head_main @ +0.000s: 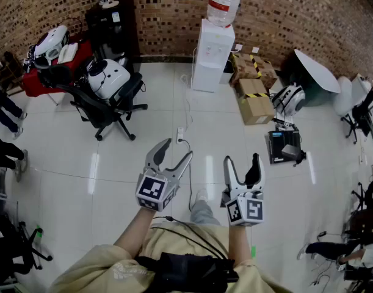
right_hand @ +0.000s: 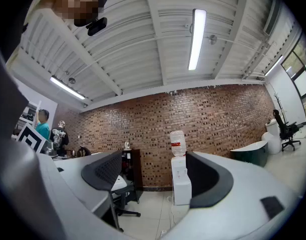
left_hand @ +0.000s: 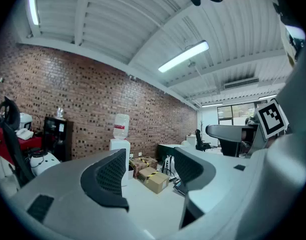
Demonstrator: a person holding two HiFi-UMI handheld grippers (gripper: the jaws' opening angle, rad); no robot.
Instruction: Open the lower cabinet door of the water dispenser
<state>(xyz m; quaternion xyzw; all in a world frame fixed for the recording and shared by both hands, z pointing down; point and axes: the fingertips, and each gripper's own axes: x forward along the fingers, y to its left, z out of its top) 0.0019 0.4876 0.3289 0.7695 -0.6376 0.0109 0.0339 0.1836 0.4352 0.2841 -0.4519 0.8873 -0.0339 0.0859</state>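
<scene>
While standing mid-floor, well back from the water dispenser [head_main: 212,47], holds both tools out side by side over the white tiled floor [head_main: 101,176].

Left gripper [head_main: 177,150]: jaws spread wide, only air between them, dark ribbed pads facing each other across the gap. Right gripper [head_main: 242,160]: likewise wide, empty, just beside the left one and not touching it.

Dispenser upright at the floor's far edge, backed against the brick wall [head_main: 168,5], clear bottle [head_main: 224,2] with a red label seated on top. Seen along the right gripper's jaws, framed in the gap yet far off and untouched. Lower cabinet door [right_hand: 182,194] apparently flush with the white body, closed, though too small to judge finely.

Along the same far edge: cardboard boxes [head_main: 254,99] just right of the dispenser, a black cabinet [head_main: 116,26] well to its left. Nearer the floor's left side, a black office chair [head_main: 107,105]. Between grippers and dispenser, a white power strip [head_main: 180,133] with its cable trailing across the tiles.
</scene>
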